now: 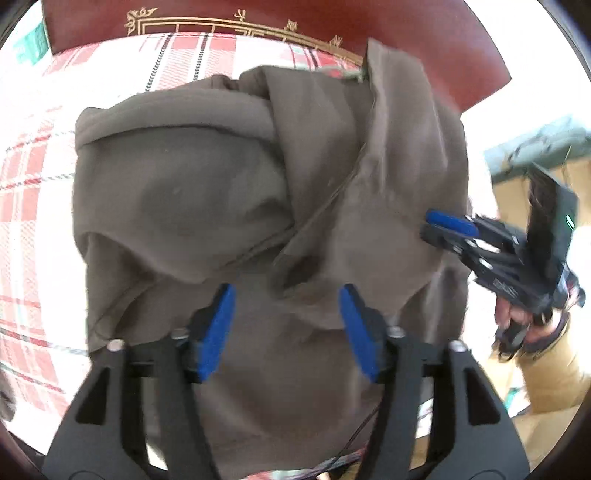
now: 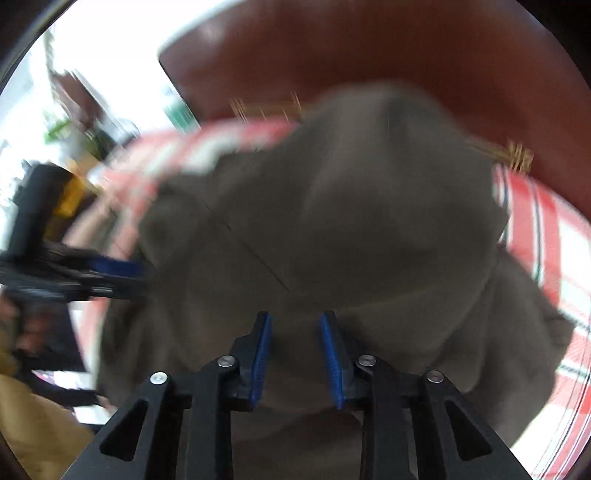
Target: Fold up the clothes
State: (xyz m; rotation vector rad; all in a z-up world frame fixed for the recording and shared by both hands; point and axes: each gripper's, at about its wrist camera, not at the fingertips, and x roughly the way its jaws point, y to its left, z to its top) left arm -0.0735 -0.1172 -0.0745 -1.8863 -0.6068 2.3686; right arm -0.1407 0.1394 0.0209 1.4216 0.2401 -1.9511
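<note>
- Brown-grey garment point(image 1: 229, 192), looks like a hoodie, lies bunched and partly folded on a red-and-white plaid cloth point(image 1: 33, 177) covering the worktop.
- Dark red surface with a gold ornamental border point(image 1: 258, 27) shows past the far edge of the plaid cloth.
- Garment has thick folds across the top and a diagonal seam or cord running down its middle; a dark pocket-like opening sits near the centre.
- Left tongs point(image 1: 287, 328) point steeply down over the near part of the garment, blue pads point(image 1: 218, 332) well apart, nothing pinched between them; fabric is seen beneath the gap.
- Right tongs point(image 1: 430, 225) come in from the right side in the left wrist view, tips at the garment's right edge; whether the tips touch the fabric cannot be told from this angle.
- Right wrist view is motion-blurred: right tongs point(image 2: 295, 354) have their blue pads a small way apart, with no fabric gripped, garment point(image 2: 332, 221) filling the view beneath.
- In that same view the left tongs point(image 2: 122, 269) appear at the left edge beside the garment, blurred.
- A hand point(image 1: 517, 314) in a dark fingerless glove grips the right tool's handle; tan trouser leg point(image 1: 550, 369) below it.
- Cardboard boxes point(image 1: 517, 192) and clutter in the right background, blurred.
</note>
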